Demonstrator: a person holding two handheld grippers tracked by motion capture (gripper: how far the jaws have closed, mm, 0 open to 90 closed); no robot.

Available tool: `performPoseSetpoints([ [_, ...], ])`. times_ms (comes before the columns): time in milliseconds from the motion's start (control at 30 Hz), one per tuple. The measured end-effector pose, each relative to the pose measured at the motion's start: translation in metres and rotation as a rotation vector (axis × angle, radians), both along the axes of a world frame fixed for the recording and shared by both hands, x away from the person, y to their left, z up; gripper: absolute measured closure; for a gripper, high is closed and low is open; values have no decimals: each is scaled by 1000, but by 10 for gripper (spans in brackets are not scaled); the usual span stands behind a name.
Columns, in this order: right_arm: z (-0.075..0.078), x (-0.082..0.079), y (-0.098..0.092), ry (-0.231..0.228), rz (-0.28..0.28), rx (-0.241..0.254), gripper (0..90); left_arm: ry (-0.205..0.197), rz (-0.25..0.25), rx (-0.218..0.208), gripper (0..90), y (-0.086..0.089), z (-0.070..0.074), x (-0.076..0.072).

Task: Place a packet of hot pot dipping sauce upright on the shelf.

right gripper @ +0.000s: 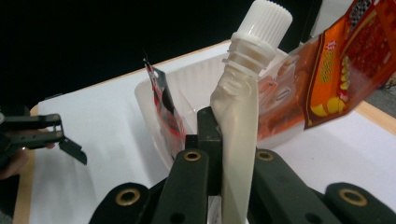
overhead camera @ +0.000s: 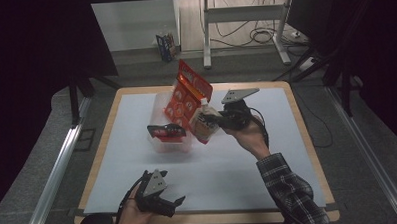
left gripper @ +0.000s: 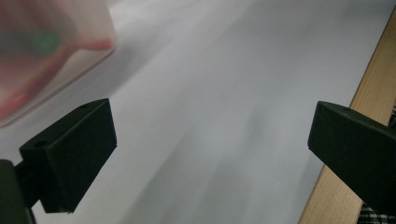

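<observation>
A cream spouted pouch (overhead camera: 203,124) with a white screw cap (right gripper: 264,18) is held upright in my right gripper (overhead camera: 218,121), whose jaws are shut on its body (right gripper: 238,140), just right of a clear plastic tub (overhead camera: 171,141). An orange snack bag (overhead camera: 188,95) stands tilted in the tub, and a dark red packet (overhead camera: 165,131) leans at its front. In the right gripper view the tub (right gripper: 187,88), the orange bag (right gripper: 345,60) and the dark packet (right gripper: 161,105) lie just beyond the pouch. My left gripper (overhead camera: 175,204) hovers open near the table's front edge, nothing between its jaws (left gripper: 212,140).
A white sheet (overhead camera: 228,166) covers the table, framed by a wooden rim (overhead camera: 100,150). The blurred tub corner (left gripper: 56,51) shows at the upper left of the left gripper view, and the wooden edge (left gripper: 336,200) at its right. A desk frame and cables (overhead camera: 253,30) stand behind the table.
</observation>
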State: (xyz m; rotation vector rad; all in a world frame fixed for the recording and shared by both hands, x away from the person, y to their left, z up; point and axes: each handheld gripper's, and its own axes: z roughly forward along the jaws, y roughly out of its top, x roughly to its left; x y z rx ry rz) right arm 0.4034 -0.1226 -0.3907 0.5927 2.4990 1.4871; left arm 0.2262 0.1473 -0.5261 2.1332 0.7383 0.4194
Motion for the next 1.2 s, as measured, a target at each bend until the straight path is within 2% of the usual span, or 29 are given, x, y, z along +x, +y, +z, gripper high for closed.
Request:
performPoseSetpoints([
  [567, -2, 22, 28, -29, 14, 39, 876, 4, -7, 15, 11, -1, -1, 0],
  [833, -10, 27, 48, -28, 61, 54, 876, 8, -12, 21, 12, -2, -1, 0],
  [967, -12, 28, 54, -12, 89, 57, 876, 9, -13, 22, 12, -2, -1, 0],
  [1067, -15, 28, 62, 20, 132, 52, 875, 12, -13, 24, 12, -2, -1, 0],
  [1200, -18, 30, 68, 51, 155, 44, 875, 13, -15, 28, 12, -2, -2, 0],
])
